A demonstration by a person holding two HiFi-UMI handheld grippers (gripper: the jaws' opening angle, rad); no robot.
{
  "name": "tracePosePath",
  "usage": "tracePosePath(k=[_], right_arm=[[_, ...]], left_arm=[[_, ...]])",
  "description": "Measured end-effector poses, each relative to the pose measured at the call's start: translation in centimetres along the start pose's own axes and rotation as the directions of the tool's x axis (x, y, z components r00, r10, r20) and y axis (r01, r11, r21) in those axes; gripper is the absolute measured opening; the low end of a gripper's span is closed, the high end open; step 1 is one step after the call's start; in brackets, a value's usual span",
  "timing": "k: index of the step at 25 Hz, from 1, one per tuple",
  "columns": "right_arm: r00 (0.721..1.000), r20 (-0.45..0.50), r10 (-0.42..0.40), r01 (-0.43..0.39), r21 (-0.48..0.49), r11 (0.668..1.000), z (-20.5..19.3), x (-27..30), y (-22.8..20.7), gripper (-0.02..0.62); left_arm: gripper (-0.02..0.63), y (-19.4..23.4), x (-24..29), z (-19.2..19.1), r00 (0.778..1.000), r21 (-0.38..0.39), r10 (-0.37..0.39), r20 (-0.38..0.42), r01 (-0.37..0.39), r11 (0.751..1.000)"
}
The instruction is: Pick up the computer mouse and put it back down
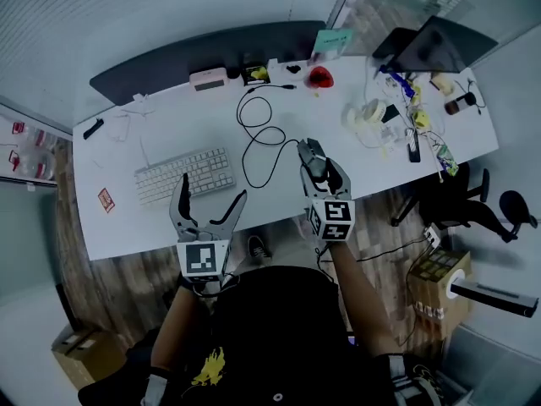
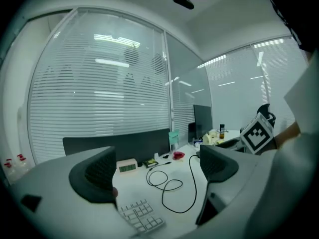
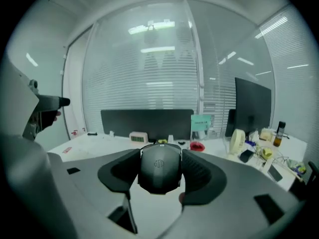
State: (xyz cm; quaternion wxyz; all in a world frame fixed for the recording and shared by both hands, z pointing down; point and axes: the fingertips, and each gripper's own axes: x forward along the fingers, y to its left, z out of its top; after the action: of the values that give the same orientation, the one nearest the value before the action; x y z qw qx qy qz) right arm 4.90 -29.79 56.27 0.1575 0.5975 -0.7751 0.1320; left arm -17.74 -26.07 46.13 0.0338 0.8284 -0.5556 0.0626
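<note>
The black computer mouse [image 3: 159, 171] sits gripped between the pads of my right gripper [image 3: 160, 172], lifted clear above the white desk [image 1: 127, 218]. In the head view the mouse [image 1: 313, 153] shows at the tips of the right gripper [image 1: 319, 166], with its black cable [image 1: 258, 138] looping back across the desk. My left gripper [image 1: 209, 201] hangs open and empty over the desk's near edge, just in front of the white keyboard [image 1: 184, 174]. Between its spread jaws the left gripper view shows the cable loops [image 2: 169, 188] and a corner of the keyboard [image 2: 141, 215].
A clock [image 1: 208, 78], a red object [image 1: 319, 77], a dark partition [image 1: 211, 53] and a monitor [image 1: 439, 45] line the far side. Clutter covers the desk's right end [image 1: 406, 117]. An office chair [image 1: 461, 201] and a cardboard box [image 1: 435, 282] stand on the floor at right.
</note>
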Motion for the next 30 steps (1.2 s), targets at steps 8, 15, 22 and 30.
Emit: tracePosePath(k=[8, 15, 22, 30], right_arm=[[0.955, 0.289, 0.07, -0.062, -0.037, 0.997, 13.4, -9.4, 2.4, 0.278], [0.885, 0.454, 0.102, -0.095, -0.04, 0.995, 21.4, -14.8, 3.4, 0.278], [0.884, 0.452, 0.117, -0.107, -0.048, 0.993, 21.9, -17.4, 4.3, 0.278], [0.905, 0.408, 0.121, -0.112, -0.045, 0.993, 19.4, -16.8, 5.1, 0.278]], left_arm=[[0.511, 2.0, -4.7, 7.5, 0.992, 0.087, 0.043, 0.114, -0.053, 0.995], [0.462, 3.1, -8.4, 13.4, 0.968, 0.133, 0.074, 0.239, -0.108, 0.985], [0.374, 2.2, -9.8, 12.9, 0.959, 0.075, 0.093, 0.268, -0.117, 0.99], [0.371, 5.0, -10.8, 9.0, 0.968, 0.052, 0.148, 0.204, -0.161, 0.986]])
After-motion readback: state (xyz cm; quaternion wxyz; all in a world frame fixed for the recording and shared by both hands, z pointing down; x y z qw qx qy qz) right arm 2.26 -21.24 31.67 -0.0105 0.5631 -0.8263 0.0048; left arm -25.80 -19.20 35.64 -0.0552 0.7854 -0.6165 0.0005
